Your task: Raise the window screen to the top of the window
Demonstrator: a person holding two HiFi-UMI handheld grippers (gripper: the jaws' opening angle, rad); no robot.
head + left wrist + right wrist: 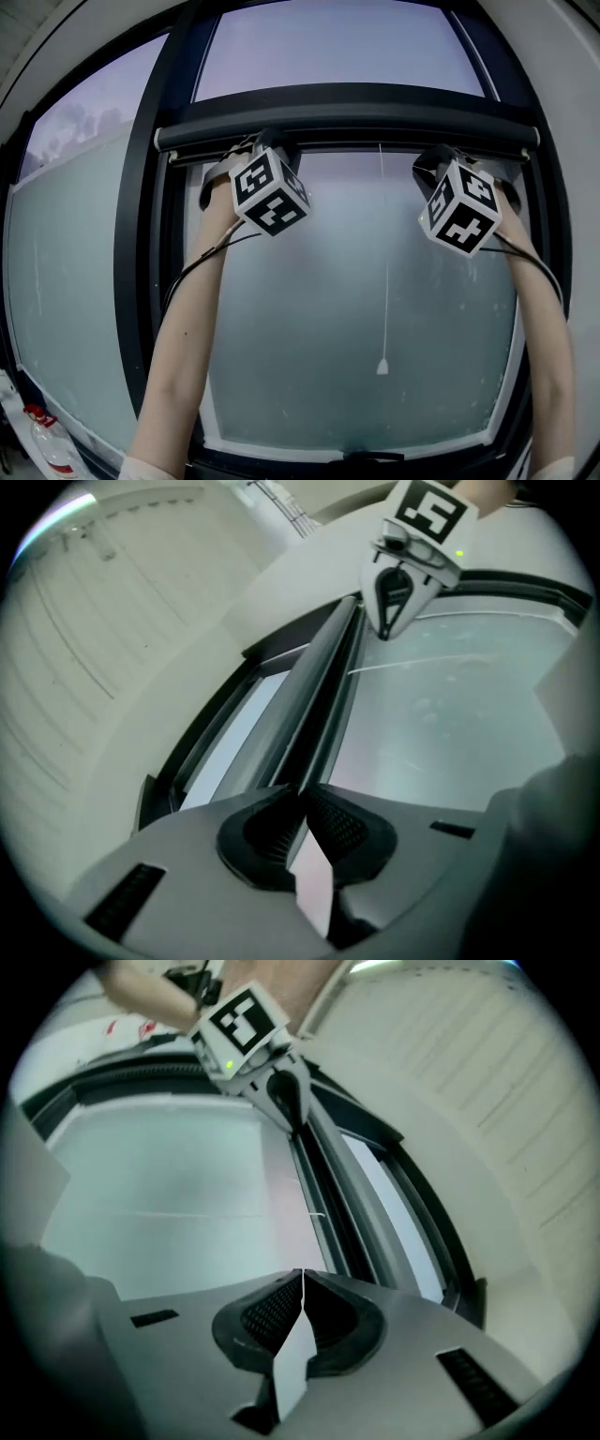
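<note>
Both forearms reach up in the head view, and the screen bar (347, 129) lies across the upper part of the frame. It is a dark horizontal rail at the head of the frosted pane (319, 309), just beneath the clear upper pane (328, 47).

The left gripper (270, 150) meets the bar towards its left end and the right gripper (441, 161) towards its right end, well apart from each other. In the left gripper view the two jaws are pressed together at their tips, with the rail running away from that point. They appear to pinch a thin lip of the bar, though the lip itself is hard to make out. The right gripper view shows the same: jaws drawn together at the rail's edge.

A thin pull cord (384, 281) hangs down the middle of the frosted pane. A bottle (52, 448) with a red cap stands at the lower left of the head view, beside the dark window frame (141, 244).
</note>
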